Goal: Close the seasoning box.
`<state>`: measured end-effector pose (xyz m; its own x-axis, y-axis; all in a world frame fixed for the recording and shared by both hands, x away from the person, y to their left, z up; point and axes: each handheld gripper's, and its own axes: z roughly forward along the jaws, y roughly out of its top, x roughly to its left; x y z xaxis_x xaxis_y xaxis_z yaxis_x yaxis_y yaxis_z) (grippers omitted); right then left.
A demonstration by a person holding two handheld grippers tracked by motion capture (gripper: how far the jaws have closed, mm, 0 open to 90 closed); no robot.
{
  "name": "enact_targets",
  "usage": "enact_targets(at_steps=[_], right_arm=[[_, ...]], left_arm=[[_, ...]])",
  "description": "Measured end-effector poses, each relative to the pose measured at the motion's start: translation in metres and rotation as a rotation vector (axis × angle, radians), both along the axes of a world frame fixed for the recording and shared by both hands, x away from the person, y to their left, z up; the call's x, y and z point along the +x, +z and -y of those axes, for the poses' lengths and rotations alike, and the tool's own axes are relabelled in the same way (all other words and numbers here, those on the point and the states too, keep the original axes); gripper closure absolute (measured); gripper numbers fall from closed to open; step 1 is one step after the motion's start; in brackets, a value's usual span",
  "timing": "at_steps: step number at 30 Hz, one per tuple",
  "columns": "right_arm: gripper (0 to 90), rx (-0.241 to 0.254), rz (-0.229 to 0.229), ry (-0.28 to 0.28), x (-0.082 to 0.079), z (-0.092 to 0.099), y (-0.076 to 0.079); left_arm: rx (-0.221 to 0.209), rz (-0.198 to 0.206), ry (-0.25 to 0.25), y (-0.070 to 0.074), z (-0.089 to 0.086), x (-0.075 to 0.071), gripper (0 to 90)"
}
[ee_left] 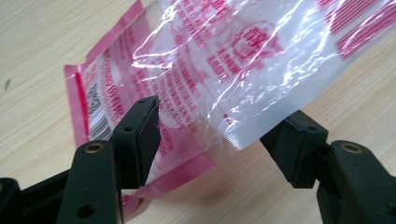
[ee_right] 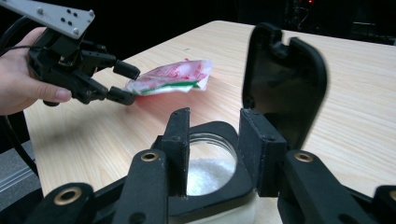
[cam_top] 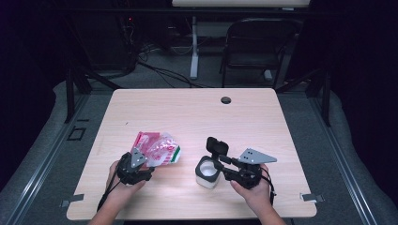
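Right now the left gripper (cam_top: 141, 165) sits at the near end of a pink and clear plastic bag (cam_top: 158, 148) lying on the wooden table (cam_top: 244, 117). Its jaws are spread, the bag's edge between them, one pad at the film and the other apart from it. The right gripper (cam_top: 217, 165) pinches the rim of a white tub (cam_top: 208, 172), whose black lid (cam_top: 217, 146) stands flipped up over white grains.

Dim room, table (cam_top: 197, 112) lit from above; glare on plastic bag (ee_left: 243, 60); images soft.
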<state>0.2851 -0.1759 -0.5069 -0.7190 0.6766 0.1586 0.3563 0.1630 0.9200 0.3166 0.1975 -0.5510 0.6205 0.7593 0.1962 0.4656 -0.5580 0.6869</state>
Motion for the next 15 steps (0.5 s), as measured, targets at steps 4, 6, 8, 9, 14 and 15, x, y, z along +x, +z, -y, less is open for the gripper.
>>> enact_targets(at_steps=[4,6,8,9,14,15], right_arm=[[64.1,0.003,0.001,-0.015,0.001,0.006,0.001],[64.2,0.004,0.000,-0.020,0.000,0.007,0.001],[64.1,-0.007,0.003,-0.023,0.000,0.008,0.001],[64.1,-0.015,0.004,-0.025,0.000,0.009,0.001],[64.1,-0.015,0.000,-0.032,0.001,0.011,0.001],[63.9,-0.016,-0.001,-0.033,0.001,0.011,0.001]], left_arm=[[-0.009,-0.015,-0.016,-0.003,0.006,-0.001,38.1],[-0.008,-0.018,-0.024,-0.004,0.008,-0.001,38.1],[-0.011,-0.018,-0.031,-0.005,0.011,-0.002,38.1],[-0.015,-0.023,-0.035,-0.005,0.012,-0.003,38.1],[-0.013,-0.023,-0.046,-0.007,0.017,-0.004,38.2],[-0.014,-0.028,-0.051,-0.006,0.017,-0.004,38.2]])
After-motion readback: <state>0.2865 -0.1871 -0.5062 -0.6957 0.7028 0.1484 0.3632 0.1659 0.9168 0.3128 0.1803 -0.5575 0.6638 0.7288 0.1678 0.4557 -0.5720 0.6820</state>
